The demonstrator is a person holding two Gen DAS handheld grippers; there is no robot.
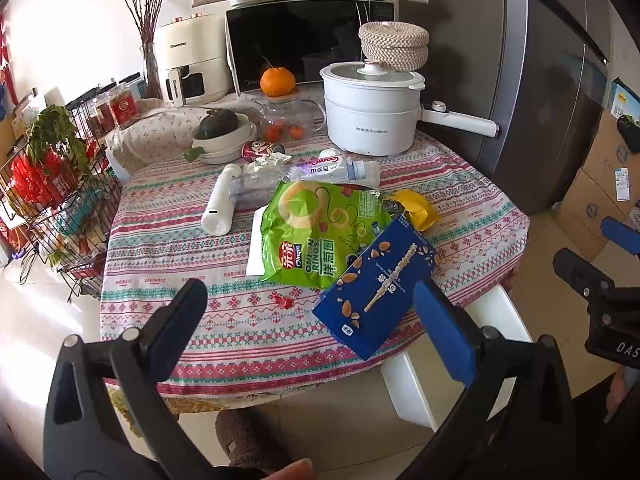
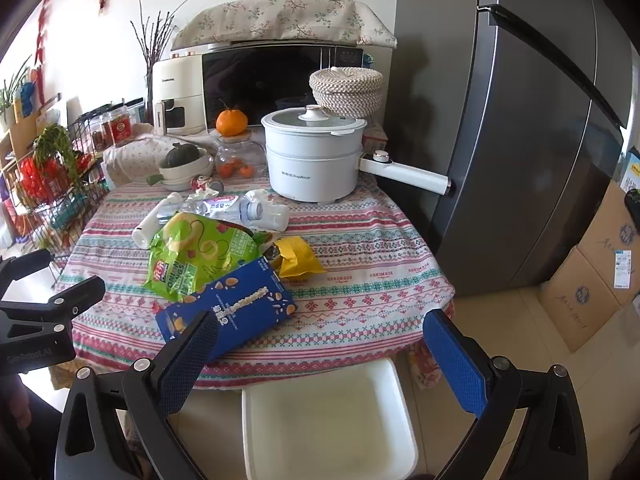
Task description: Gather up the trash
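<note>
Both your claws hang open and empty — left claw [image 1: 308, 320], right claw [image 2: 320, 344] — short of the worktop [image 2: 360, 280], where the blue box [image 2: 232, 304], green onion-ring bag [image 2: 196, 256] and crushed bottles [image 2: 224, 206] lie uncollected — nothing binned yet.

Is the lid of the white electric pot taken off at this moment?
No, the glass lid sits closed on the white electric pot, with its knob on top, in the right wrist view.

Grey fridge [image 2: 520, 140] beside white wall [image 2: 92, 52] (sunlit), pale tiled floor [image 2: 520, 344].
</note>
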